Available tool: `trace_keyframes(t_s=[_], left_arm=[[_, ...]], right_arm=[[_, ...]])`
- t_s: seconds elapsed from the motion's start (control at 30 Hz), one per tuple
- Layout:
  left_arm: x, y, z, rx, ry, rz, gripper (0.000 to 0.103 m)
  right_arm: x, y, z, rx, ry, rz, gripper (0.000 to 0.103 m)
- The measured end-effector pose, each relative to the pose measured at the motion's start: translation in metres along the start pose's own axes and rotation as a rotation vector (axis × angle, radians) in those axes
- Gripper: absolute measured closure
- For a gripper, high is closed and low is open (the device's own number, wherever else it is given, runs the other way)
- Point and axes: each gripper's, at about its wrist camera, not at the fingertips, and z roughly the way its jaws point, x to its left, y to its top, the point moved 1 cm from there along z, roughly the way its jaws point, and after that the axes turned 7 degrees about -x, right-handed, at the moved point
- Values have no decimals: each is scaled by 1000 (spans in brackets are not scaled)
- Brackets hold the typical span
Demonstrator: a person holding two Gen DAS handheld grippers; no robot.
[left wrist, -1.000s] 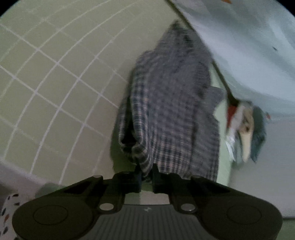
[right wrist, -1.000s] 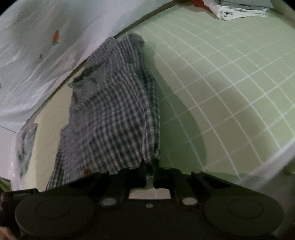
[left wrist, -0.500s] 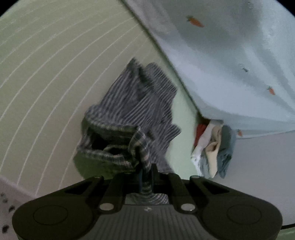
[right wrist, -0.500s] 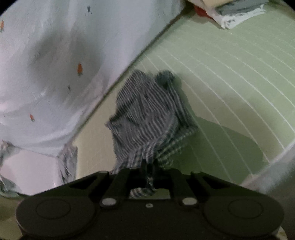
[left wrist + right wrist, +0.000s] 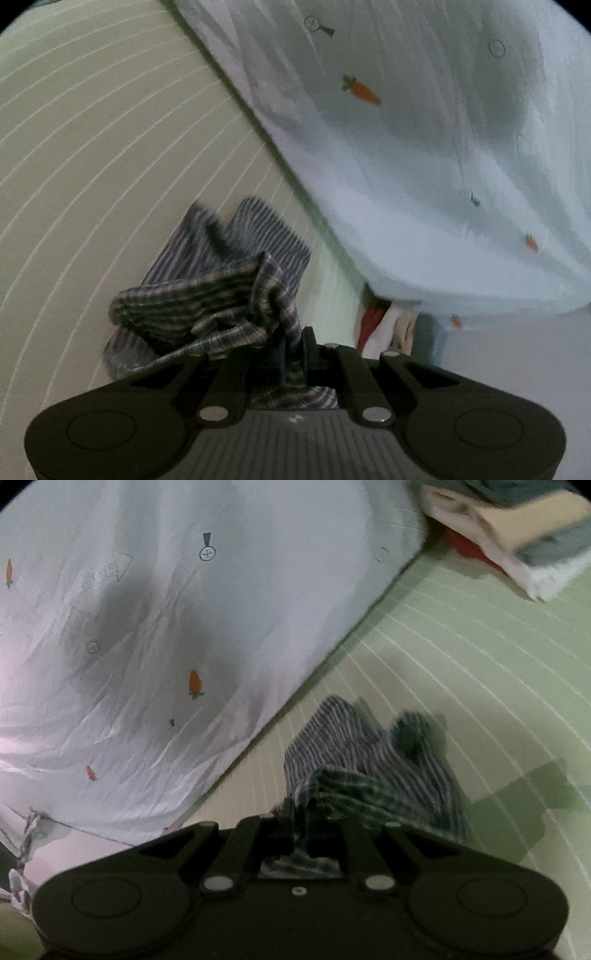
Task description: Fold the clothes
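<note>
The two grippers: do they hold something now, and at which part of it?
Both hold the plaid garment. The left gripper and the right gripper each pinch a bunched edge of the cloth; which part of the garment cannot be told.

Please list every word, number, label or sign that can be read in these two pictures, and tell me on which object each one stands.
"+" inside a small circle: printed on the white carrot-print sheet.
Arrow-shaped print with letters inside, on the same sheet: too blurred to read.
Other small circle marks on the sheet: contents too blurred to read.
Small pale mark on the left gripper body: too small to read.
Plaid garment, green grid sheet, folded clothes pile: no text visible.
</note>
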Motion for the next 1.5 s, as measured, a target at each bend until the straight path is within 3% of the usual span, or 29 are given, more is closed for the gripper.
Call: trace_keyframes(t_s=[0.17,0.2,0.23,0.27,0.3,0.4,0.43,0.6,0.77,1.23,1.5], left_arm=[[-15,60,61,-19,-9,20,94],[-18,73,74,-28,7,32,93],[-20,83,86,-41,41,47,87],[-22,94,99,-53,74,62,81],[-23,103,108,-62,105,80,68],[-19,113,120,-68,161,149,32],[-14,112,122,-66,170,176,29],[27,91,138,32,301,254,28],[55,73,151,130,373,301,27],[51,70,177,152,330,374,20],[52,70,183,175,261,329,22]], right_arm=[[13,36,61,-27,-26,-42,97],[15,44,75,-32,-34,-47,92],[17,50,87,-41,-53,-62,88],[18,55,97,-53,-80,-85,73],[20,60,107,-64,-106,-107,59],[21,73,132,-91,-176,-166,40],[18,72,135,-90,-186,-176,36],[-12,44,144,2,-260,-219,27],[-44,21,151,96,-326,-135,22],[-64,21,175,144,-301,-62,9],[-58,19,193,212,-220,-78,3]])
